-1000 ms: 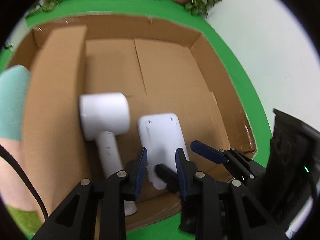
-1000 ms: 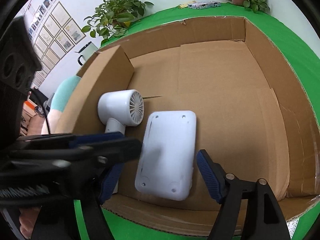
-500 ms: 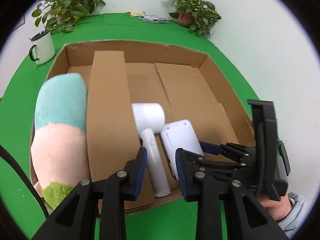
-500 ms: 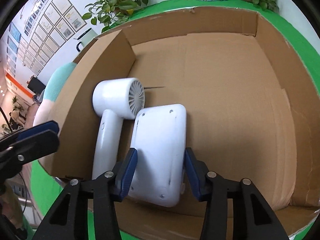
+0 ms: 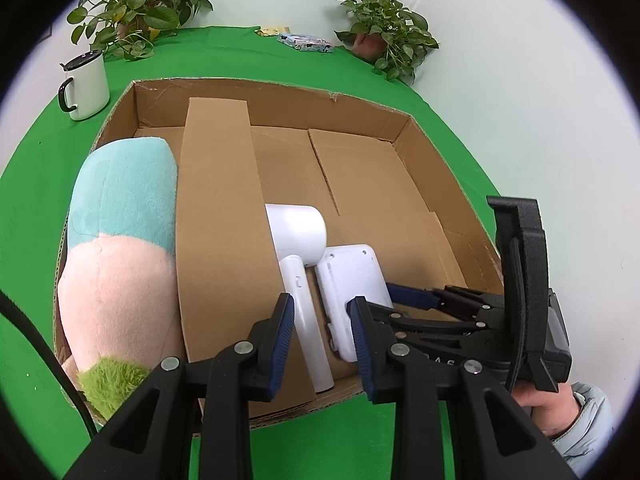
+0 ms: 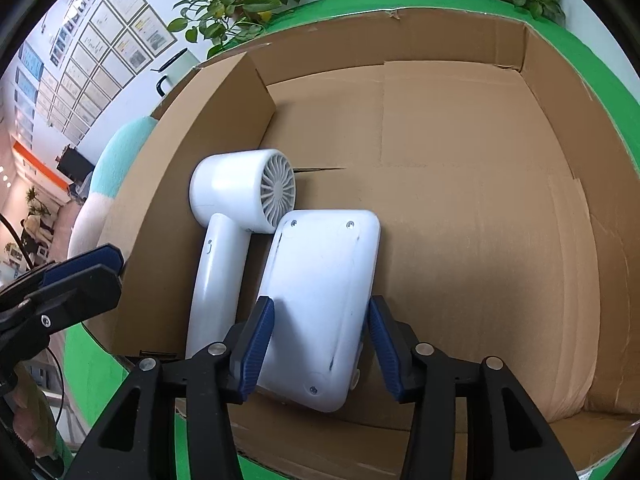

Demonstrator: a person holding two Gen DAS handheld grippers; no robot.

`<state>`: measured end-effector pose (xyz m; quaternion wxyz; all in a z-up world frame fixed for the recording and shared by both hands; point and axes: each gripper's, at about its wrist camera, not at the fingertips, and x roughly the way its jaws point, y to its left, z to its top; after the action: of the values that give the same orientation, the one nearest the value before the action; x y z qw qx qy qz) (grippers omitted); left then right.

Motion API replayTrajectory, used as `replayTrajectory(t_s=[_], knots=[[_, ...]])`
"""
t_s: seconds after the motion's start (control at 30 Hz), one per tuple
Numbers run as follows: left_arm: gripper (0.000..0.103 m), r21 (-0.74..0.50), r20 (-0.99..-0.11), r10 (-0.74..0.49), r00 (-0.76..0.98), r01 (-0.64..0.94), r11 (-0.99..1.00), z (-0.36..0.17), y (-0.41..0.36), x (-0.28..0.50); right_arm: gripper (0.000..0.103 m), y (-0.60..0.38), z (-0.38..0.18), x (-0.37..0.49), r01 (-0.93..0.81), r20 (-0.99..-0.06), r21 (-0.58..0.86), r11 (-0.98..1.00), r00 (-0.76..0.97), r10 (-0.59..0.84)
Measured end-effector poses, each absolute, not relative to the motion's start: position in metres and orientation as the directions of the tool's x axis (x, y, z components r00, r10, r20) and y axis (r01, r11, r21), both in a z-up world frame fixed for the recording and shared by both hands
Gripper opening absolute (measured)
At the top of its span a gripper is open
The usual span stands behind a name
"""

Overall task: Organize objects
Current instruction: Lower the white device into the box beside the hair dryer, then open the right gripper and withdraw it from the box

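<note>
A white hair dryer (image 5: pixel 296 236) (image 6: pixel 232 188) lies in the cardboard box (image 5: pixel 280 84) beside the divider flap (image 5: pixel 220 220). A flat white device (image 5: pixel 352 272) (image 6: pixel 320 264) lies against the dryer's handle. My right gripper (image 6: pixel 320 308) straddles the device's near end. Its jaws are opening, and a thin gap shows at the pads. My left gripper (image 5: pixel 320 312) hovers above the box's near wall, shut and empty, over the dryer's handle. A plush toy (image 5: pixel 120 240) in teal and pink fills the left compartment.
A white mug (image 5: pixel 86 86) stands on the green table left of the box. Two potted plants (image 5: pixel 136 12) (image 5: pixel 384 28) and a small packet (image 5: pixel 306 42) sit at the back. A person's hand (image 5: pixel 540 400) holds the right gripper. The right part of the box floor (image 6: pixel 480 220) is bare.
The left gripper drew back and up, out of the box. The right gripper closed around the white device, nudged it against the dryer handle, then widened a little.
</note>
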<state>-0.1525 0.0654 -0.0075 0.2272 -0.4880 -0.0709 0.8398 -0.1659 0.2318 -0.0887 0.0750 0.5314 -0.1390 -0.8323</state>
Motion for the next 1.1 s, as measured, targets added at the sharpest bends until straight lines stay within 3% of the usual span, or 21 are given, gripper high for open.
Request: replayTrajectory(t_s=[0.1,0.53,0.6,0.63,0.67,0.7,0.73,0.77,0.87,1.03,1.1], knots=[[0.028,-0.34,-0.787,0.451,-0.42,-0.315,-0.886,-0.008,0.065,-0.152,0.072,0.237,-0.084,-0.165,-0.039,-0.858,0.314,-0.949,-0.439,-0.266],[0.028,-0.269,-0.787,0.391,-0.478,-0.304,-0.914,0.003,0.06,-0.14,0.076,0.226,-0.073,-0.149,-0.019,-0.845,0.26,-0.965,-0.487,-0.218],[0.028,-0.219,-0.754,0.356,-0.552,-0.299,-0.929,0.015,0.058,-0.128,0.087,0.23,-0.06,-0.136,-0.028,-0.823,0.232,-0.972,-0.539,-0.181],[0.031,-0.182,-0.73,0.332,-0.597,-0.298,-0.937,0.022,0.059,-0.12,0.091,0.231,-0.051,-0.126,-0.029,-0.806,0.22,-0.975,-0.569,-0.165],[0.041,-0.125,-0.693,0.294,-0.659,-0.291,-0.948,0.031,0.06,-0.108,0.1,0.232,-0.042,-0.116,-0.029,-0.784,0.203,-0.979,-0.604,-0.145],[0.05,-0.072,-0.644,0.258,-0.72,-0.279,-0.958,0.039,0.061,-0.095,0.102,0.232,-0.031,-0.101,-0.032,-0.754,0.173,-0.984,-0.647,-0.111],[0.072,-0.042,-0.603,0.238,-0.762,-0.267,-0.963,0.044,0.062,-0.085,0.102,0.23,-0.021,-0.084,-0.036,-0.72,0.132,-0.991,-0.691,-0.071],[0.086,-0.011,-0.535,0.211,-0.818,-0.243,-0.97,0.051,0.062,-0.07,0.102,0.228,-0.015,-0.075,-0.038,-0.702,0.108,-0.993,-0.711,-0.049],[0.087,0.003,-0.417,0.182,-0.89,-0.202,-0.979,0.061,0.065,-0.038,0.102,0.22,-0.001,-0.032,-0.052,-0.635,0.046,-0.998,-0.772,0.011],[0.087,-0.114,-0.432,0.222,-0.874,-0.191,-0.975,0.056,0.063,-0.012,0.102,0.214,0.007,0.022,-0.113,-0.598,0.027,-0.993,-0.798,0.074],[0.087,-0.104,-0.427,0.216,-0.878,-0.19,-0.976,0.054,0.065,0.0,0.102,0.213,0.009,0.035,-0.114,-0.598,0.028,-0.993,-0.798,0.075]])
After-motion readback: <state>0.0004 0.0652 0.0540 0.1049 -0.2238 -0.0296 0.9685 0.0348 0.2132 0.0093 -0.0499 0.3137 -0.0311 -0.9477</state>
